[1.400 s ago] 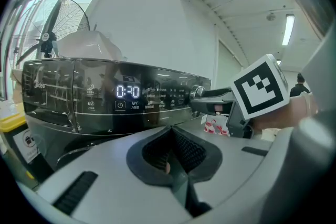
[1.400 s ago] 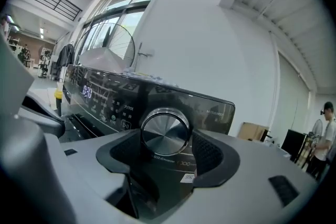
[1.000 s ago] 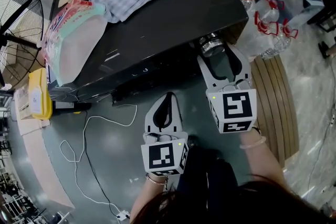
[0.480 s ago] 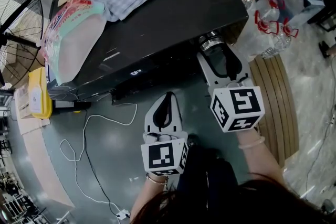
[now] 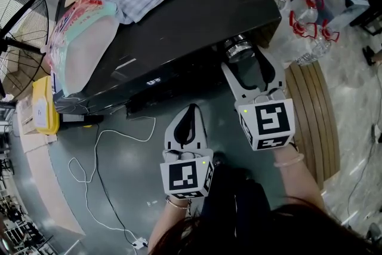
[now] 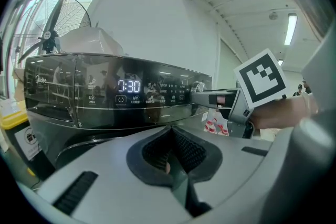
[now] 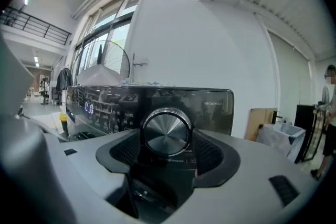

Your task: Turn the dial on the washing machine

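Dial [image 7: 167, 131] sits at the 3 o'clock end of the washing machine [image 5: 179, 15] front panel. Right gripper [image 5: 246, 60]: fingers grasping the dial rim at 9 and 3 o'clock, held square to its face, probably so a wrist roll turns it. Left gripper [image 6: 170, 162]: fingers clenched on nothing, parked at the right gripper's 7 o'clock, off the panel.

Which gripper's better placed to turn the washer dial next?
Right. The right gripper already has its tongs on both sides of the dial. The left gripper hangs back from the washing machine, tongs shut and empty.
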The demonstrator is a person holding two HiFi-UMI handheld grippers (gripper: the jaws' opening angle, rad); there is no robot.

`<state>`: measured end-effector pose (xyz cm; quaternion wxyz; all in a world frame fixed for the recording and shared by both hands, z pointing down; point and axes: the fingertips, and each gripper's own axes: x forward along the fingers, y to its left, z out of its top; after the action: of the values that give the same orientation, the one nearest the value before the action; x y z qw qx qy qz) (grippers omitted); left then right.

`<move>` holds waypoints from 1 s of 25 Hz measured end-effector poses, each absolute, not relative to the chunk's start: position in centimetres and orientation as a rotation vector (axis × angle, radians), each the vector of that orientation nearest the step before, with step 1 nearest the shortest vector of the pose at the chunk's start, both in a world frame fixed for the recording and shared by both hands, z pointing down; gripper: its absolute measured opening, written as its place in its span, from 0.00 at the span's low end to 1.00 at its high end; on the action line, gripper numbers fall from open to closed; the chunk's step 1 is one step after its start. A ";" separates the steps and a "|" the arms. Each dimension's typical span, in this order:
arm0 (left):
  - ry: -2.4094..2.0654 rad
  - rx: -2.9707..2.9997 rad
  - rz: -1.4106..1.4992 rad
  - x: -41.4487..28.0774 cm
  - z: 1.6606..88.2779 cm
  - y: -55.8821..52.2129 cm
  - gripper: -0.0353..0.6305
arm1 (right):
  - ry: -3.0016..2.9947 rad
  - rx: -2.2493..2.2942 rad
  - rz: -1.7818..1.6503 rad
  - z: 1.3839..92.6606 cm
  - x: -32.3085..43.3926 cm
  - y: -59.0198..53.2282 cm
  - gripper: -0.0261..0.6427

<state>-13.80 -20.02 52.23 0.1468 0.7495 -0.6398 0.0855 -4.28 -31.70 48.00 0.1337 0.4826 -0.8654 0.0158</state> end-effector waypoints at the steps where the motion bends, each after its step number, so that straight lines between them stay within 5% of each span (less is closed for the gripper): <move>1: -1.842 2.158 0.247 -13.8 52.2 -20.0 0.07 | -2.498 1.382 0.003 48.0 -4.4 -31.7 0.51; 10: -1.829 2.165 0.252 -13.3 52.2 -20.2 0.07 | -2.449 1.397 -0.092 48.0 -4.2 -31.7 0.48; 25: -1.825 2.165 0.262 -13.5 52.5 -20.2 0.07 | -2.603 1.500 0.419 48.3 -3.7 -31.9 0.48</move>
<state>-13.47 -20.19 52.50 0.1485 0.7530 -0.6345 0.0911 -3.73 -31.89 48.35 0.0542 0.4938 -0.8568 0.1380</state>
